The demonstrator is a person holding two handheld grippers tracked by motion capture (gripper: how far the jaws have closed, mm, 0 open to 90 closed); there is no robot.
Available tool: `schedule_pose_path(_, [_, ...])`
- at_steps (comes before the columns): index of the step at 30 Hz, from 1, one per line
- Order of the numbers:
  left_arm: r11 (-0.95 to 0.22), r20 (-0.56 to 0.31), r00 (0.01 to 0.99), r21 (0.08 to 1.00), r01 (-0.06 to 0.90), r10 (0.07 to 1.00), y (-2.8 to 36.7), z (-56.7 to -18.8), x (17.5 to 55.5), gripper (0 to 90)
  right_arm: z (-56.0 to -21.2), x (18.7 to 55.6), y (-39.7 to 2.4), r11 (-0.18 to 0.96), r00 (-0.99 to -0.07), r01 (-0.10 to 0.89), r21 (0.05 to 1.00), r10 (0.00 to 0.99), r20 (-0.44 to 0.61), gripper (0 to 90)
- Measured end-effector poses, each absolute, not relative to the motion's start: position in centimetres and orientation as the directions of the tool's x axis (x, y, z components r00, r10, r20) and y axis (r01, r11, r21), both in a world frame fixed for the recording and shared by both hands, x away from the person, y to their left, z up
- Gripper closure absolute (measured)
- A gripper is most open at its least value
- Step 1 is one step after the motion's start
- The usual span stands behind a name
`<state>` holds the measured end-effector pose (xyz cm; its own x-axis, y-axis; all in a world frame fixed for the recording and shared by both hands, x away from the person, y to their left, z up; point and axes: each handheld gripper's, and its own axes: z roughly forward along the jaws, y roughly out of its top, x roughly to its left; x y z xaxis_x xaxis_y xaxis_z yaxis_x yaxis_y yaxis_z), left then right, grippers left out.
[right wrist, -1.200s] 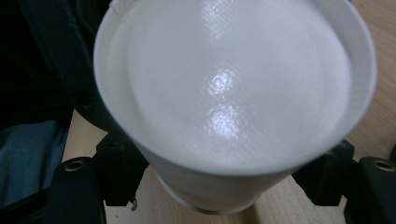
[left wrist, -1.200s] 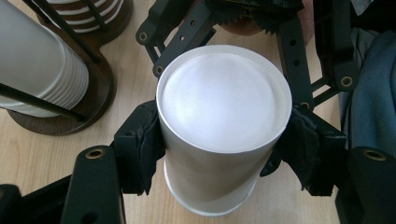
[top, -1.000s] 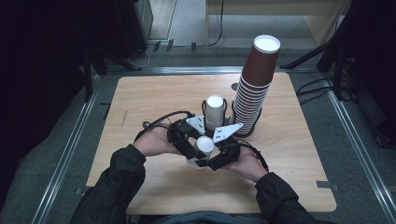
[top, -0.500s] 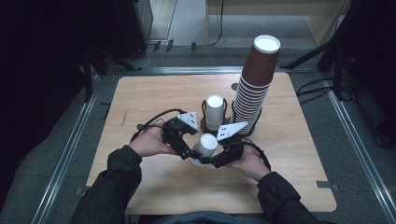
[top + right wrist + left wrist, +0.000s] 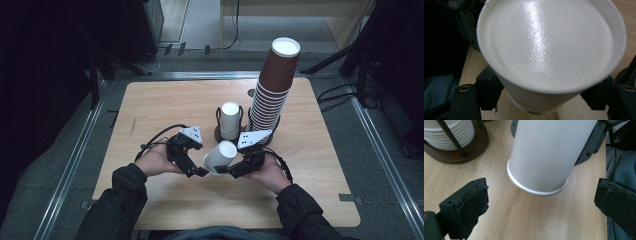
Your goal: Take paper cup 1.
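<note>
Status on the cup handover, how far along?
Done: left hand-held gripper has just opened, jaws clear of the white paper cup. In hand: right hand-held gripper grips that cup, tilted above the wooden table. Left, probably: setting it down, perhaps by the white cup stack.

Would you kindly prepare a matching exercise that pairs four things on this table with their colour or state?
Things:
1. tall cup stack
2. tilted cup
3. left tool
4. table

States:
a. jaws apart, holding nothing
b. pale wood
c. white, clamped in the right tool
d. brown, upside down

Pairs: 1-d, 2-c, 3-a, 4-b
</note>
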<state>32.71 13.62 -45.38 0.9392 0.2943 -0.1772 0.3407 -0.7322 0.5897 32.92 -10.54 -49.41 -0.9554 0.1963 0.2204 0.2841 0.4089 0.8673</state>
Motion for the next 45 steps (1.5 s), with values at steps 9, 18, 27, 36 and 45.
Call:
schedule_pose_path(9, [-0.733,-0.179,0.938,0.588,0.343,0.296,12.9,-46.9,32.7,0.0,-49.3,33.0,-10.8,0.380,-0.955,0.289,0.879,0.184,0.234,27.7])
schedule_pose_path(18, [-0.702,-0.217,0.931,0.612,0.364,0.294,12.6,-47.1,32.9,0.0,-49.1,32.9,-10.9,0.303,-0.952,0.299,0.905,0.155,0.262,27.7])
schedule_pose_path(27, [-0.684,-0.224,0.932,0.634,0.362,0.285,12.4,-47.1,32.9,7.5,-49.1,32.9,-10.6,0.304,-0.954,0.293,0.906,0.156,0.256,27.7])
schedule_pose_path(36, [-0.689,-0.223,0.934,0.631,0.356,0.278,12.4,-47.1,32.9,13.5,-49.1,32.8,-10.5,0.300,-0.953,0.296,0.907,0.152,0.261,27.7])
schedule_pose_path(45, [-0.700,-0.219,0.936,0.621,0.353,0.277,12.2,-47.3,32.9,15.1,-49.2,32.8,-10.4,0.303,-0.953,0.299,0.905,0.151,0.264,27.7])
